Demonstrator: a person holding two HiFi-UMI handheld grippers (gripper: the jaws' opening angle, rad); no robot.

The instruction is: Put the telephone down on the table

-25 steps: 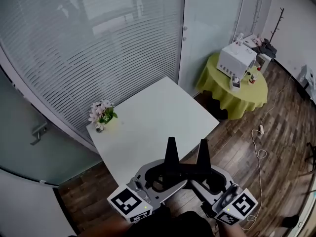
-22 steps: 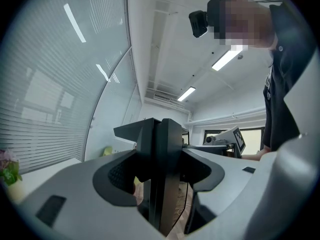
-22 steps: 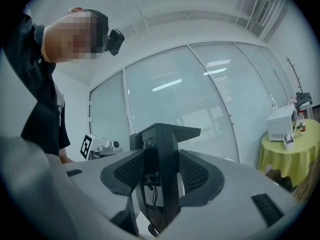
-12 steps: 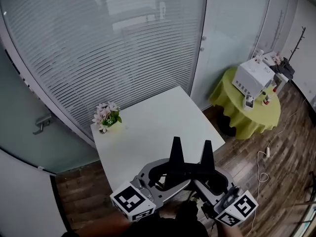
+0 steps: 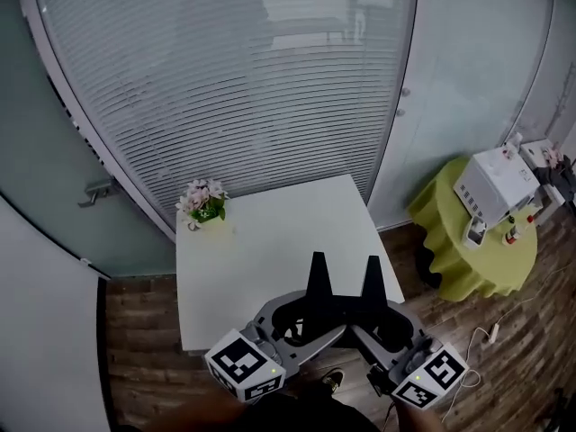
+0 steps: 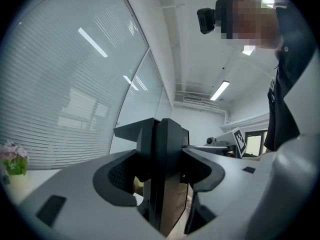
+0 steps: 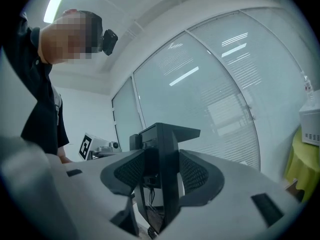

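While my left gripper and right gripper had their jaws squeezed together on nothing over the near edge of the white table, what looked like the telephone was way off on the green round table beside a white box.

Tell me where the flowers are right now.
In the head view, the flowers stand at the far left corner of the white table, beside the window blinds.
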